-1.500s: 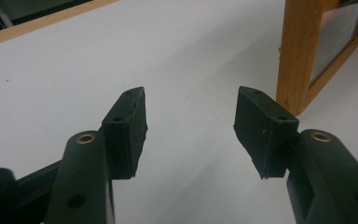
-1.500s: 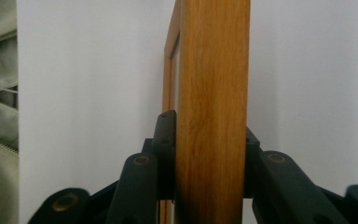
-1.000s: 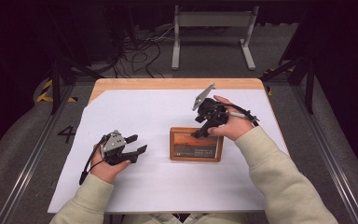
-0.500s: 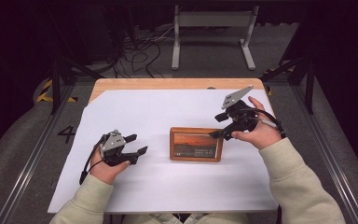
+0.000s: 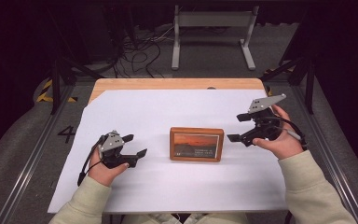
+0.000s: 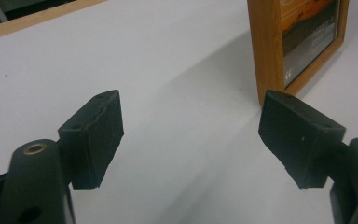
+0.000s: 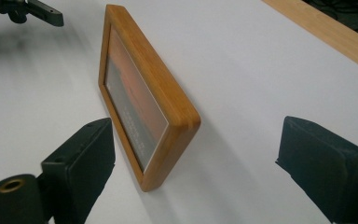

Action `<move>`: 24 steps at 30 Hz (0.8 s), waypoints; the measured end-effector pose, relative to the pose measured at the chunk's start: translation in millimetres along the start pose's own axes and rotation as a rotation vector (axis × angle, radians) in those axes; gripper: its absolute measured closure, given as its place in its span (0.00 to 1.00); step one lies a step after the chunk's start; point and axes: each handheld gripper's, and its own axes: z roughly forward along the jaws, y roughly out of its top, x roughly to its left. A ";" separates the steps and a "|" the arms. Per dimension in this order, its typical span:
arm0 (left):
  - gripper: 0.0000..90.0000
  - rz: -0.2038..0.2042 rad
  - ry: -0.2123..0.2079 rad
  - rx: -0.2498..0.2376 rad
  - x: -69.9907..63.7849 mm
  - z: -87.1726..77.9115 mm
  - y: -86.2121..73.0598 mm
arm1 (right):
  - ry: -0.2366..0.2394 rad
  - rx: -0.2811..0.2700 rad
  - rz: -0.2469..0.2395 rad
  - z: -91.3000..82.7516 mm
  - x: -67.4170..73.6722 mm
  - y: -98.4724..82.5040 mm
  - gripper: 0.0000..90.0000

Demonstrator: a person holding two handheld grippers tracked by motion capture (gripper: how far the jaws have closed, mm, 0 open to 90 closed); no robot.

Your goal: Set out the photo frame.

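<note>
On the white table (image 5: 168, 186), both the left gripper (image 5: 137, 145) and right gripper (image 5: 237, 127) are opening wide (nothing inside), probably getting ready to reach for the picture frame (image 5: 196, 144).

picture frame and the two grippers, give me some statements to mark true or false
1. The frame lies flat on the white sheet. True.
2. The right gripper is shut on the frame. False: its jaws stand open and clear of the frame, having just been opening with nothing between them.
3. The left gripper is open. True: its jaws have just been opening, with nothing between them.
4. The frame is metal. False: it is wood, around an orange sunset picture.
5. The frame lies between the two grippers in the high view. True.
6. The left gripper touches the frame. False: it sits apart, to the frame's left.
</note>
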 end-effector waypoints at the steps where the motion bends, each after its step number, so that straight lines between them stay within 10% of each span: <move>1: 0.24 -0.006 -0.003 0.001 1.5 -1.1 -0.8 | -0.006 -0.017 0.006 -2.5 -0.4 -3.5 0.13; 16: 0.21 -0.059 0.000 -0.025 8.0 -6.2 -1.3 | -0.230 -0.252 0.126 -16.6 10.8 -73.8 0.18; 24: 0.21 -0.061 -0.008 -0.036 8.7 -6.4 -0.5 | -0.251 -0.290 0.129 -12.0 18.5 -96.1 0.19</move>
